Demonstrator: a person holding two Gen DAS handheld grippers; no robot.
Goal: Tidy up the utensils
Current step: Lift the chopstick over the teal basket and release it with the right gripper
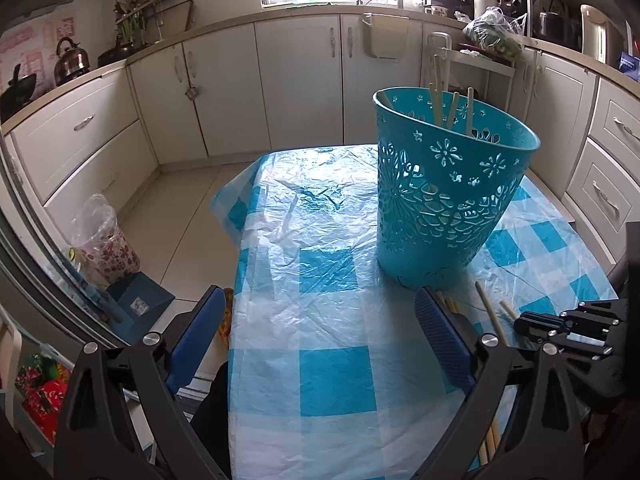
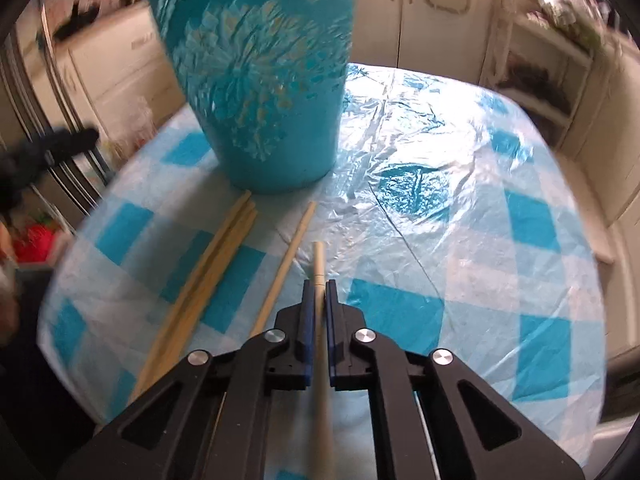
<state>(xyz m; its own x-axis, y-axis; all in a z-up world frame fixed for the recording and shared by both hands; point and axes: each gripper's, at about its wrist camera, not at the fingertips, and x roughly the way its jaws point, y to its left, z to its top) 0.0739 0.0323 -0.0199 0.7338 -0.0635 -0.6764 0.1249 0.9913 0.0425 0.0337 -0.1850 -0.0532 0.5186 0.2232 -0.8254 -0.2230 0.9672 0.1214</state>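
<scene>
A teal cut-out basket [image 1: 444, 188] stands on the checked table with several chopsticks [image 1: 440, 96] upright in it. It also shows blurred in the right wrist view [image 2: 264, 80]. My left gripper [image 1: 320, 320] is open and empty, low over the table, left of the basket. My right gripper [image 2: 319, 292] is shut on a pale chopstick [image 2: 319, 260] that points toward the basket. A bundle of chopsticks [image 2: 212, 276] and a single one [image 2: 288, 256] lie on the table to its left. The right gripper also shows in the left wrist view [image 1: 532, 326].
The blue-and-white plastic tablecloth [image 1: 320, 280] covers a small table whose left edge drops to the floor. White kitchen cabinets [image 1: 300, 80] run behind. A floral bin with a bag [image 1: 104, 244] and a blue box [image 1: 136, 304] stand on the floor at left.
</scene>
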